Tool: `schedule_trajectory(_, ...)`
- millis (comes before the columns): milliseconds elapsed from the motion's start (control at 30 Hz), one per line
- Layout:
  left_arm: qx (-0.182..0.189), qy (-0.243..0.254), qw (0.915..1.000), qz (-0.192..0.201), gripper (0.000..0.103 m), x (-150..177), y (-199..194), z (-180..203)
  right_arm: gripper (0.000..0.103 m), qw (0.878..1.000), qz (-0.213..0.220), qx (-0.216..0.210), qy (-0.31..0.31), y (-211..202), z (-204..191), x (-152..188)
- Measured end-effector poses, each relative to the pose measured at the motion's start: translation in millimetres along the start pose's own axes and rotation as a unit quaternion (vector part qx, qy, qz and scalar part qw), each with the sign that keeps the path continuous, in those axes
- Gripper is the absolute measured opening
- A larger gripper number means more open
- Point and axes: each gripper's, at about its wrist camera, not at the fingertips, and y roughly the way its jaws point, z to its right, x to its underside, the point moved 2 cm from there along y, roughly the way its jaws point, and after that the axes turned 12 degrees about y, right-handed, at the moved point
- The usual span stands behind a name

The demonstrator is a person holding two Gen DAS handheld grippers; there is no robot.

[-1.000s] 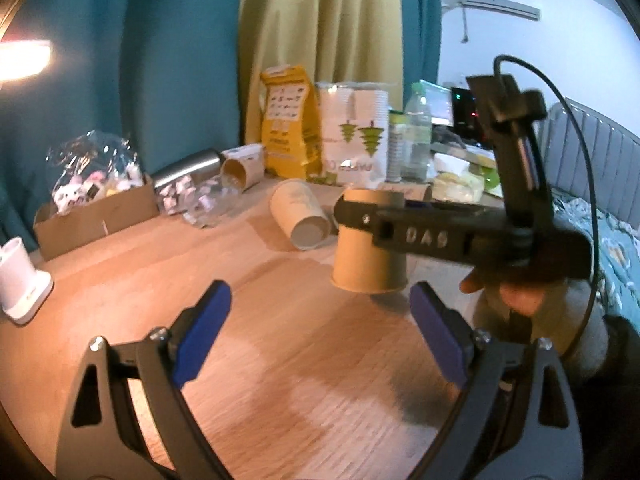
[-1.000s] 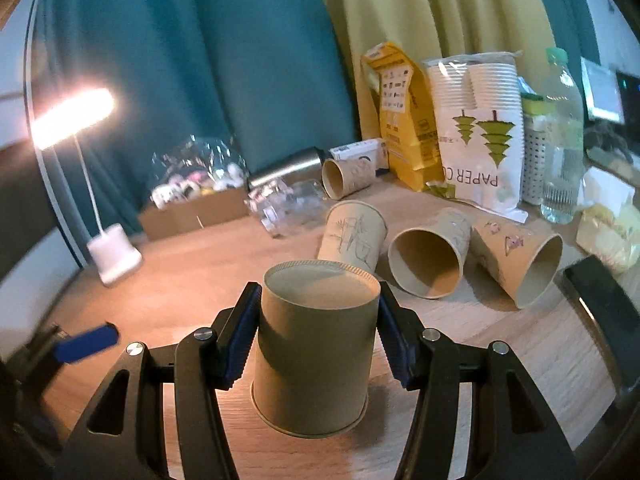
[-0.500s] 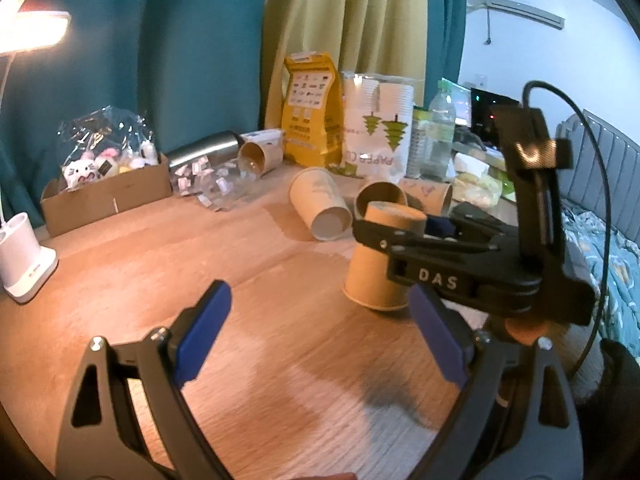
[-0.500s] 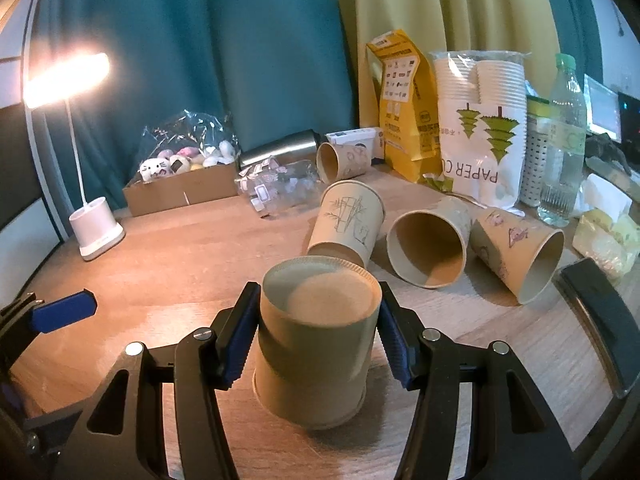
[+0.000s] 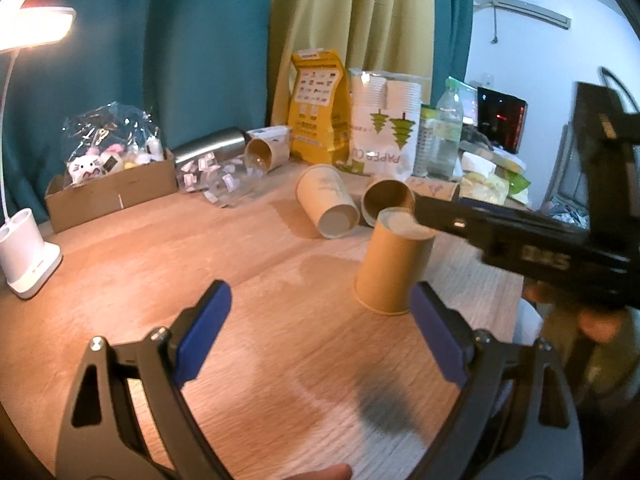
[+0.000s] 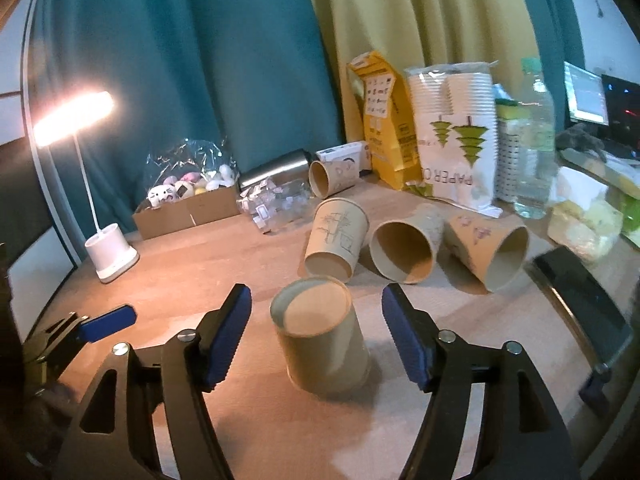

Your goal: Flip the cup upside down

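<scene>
Taking the upturned cup (image 6: pixel 320 336) as the landmark: it stands mouth-down on the wooden desk (image 6: pixel 224 268), its flat base facing up, so the flip looks done. Far to its left sits the white lamp base (image 6: pixel 110 254), and between lamp and cup, low at the picture's edge, the left claw (image 5: pixel 318 330) pokes in; from its own camera its blue pads (image 5: pixel 202 330) are spread wide with nothing between them. The right claw (image 6: pixel 316 334) straddles the cup, jaws parted, a clear gap on each side between pad and paper wall, so it holds nothing. Behind the cup lie three more paper cups on their sides (image 6: pixel 402 250), and further back to the right a sleeve of stacked cups (image 6: pixel 456 136) and a water bottle (image 6: pixel 534 140). The cup is thin brown paper, so I judge it very light, easily nudged or tipped, and prone to denting if squeezed hard. The wall should give decent friction against the ribbed pads. If it needed taking up again, the best hold would be across the mid-wall or nearer the base ring, which is stiffer, with gentle pressure rather than a firm pinch near the soft open rim.
</scene>
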Motion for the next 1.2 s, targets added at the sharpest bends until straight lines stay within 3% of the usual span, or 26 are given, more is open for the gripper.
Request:
schedule_trajectory(400, -0.02, 0.022, 0.999, 0.032, 0.095, -1, -15, 9, 0.074, 1.0, 0.004, 0.023, 0.012, -45, 5, 21)
schedule_trajectory(667, -0.027, 0.026, 0.9986, 0.038, 0.095, -1, -18, 11, 0.08, 0.999, 0.009, 0.034, 0.007, -48, 6, 25)
schedule_trajectory(1200, -0.028, 0.034, 0.9982, 0.04, 0.095, -2, -18, 15, 0.081, 0.999, 0.003, 0.032, 0.018, -45, 13, 29)
